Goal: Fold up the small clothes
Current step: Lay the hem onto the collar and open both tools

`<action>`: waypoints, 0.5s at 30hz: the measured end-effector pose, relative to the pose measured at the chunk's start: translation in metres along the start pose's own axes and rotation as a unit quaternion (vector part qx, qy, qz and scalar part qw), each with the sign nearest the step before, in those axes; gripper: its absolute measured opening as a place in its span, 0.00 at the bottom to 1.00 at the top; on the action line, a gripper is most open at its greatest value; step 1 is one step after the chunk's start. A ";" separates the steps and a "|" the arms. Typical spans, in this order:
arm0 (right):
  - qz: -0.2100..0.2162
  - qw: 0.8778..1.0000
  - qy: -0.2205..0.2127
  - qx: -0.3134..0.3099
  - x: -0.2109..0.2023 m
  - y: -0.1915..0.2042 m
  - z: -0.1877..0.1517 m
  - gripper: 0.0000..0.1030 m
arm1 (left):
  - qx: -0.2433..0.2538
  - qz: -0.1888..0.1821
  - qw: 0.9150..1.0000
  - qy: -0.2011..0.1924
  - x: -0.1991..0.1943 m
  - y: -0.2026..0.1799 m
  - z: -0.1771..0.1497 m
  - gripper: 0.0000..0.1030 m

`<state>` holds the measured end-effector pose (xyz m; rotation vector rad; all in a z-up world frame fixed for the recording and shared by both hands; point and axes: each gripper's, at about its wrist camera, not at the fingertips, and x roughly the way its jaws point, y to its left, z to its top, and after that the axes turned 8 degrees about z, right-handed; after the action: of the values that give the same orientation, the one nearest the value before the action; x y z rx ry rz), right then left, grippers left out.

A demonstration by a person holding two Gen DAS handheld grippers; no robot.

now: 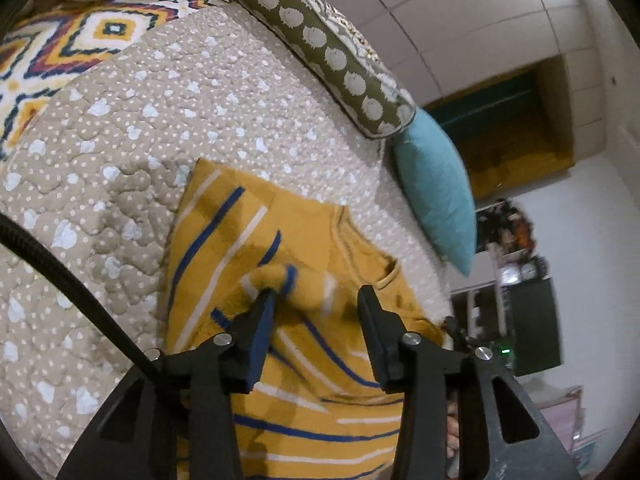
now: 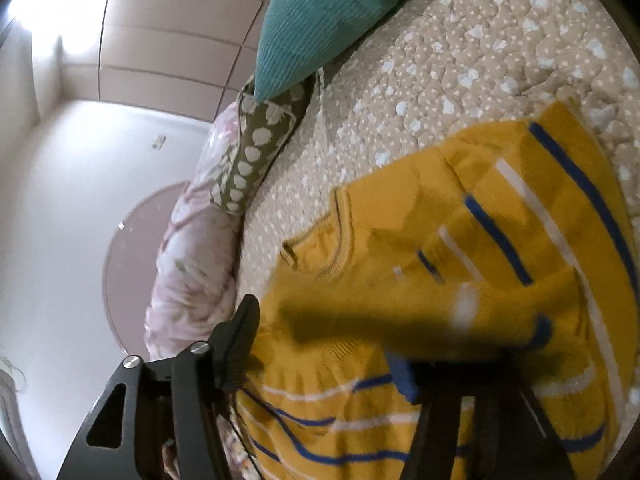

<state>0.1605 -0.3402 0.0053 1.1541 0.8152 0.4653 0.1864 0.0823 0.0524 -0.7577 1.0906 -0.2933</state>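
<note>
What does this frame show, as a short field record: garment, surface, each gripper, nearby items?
garment: yellow striped sweater, partly folded, sleeve lying across its body
surface: beige quilted bedspread
left gripper: open, over the sleeve end, not clamping
right gripper: open, over the sweater
nearby: teal pillow and olive patterned pillow at the bed's edge

Black tongs, blue pads, silver screws

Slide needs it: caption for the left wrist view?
Open left tongs over a yellow striped sweater on a quilted bedspread.
</note>
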 end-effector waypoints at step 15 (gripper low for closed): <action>-0.063 0.992 -0.021 -0.108 -0.004 0.066 -0.020 0.68 | 0.133 0.177 0.972 -0.076 -0.087 0.002 -0.034 0.66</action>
<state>0.1483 -0.3070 0.0647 0.9042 0.7755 0.4122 0.1165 0.1186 0.1028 -0.3320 0.9947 -0.0721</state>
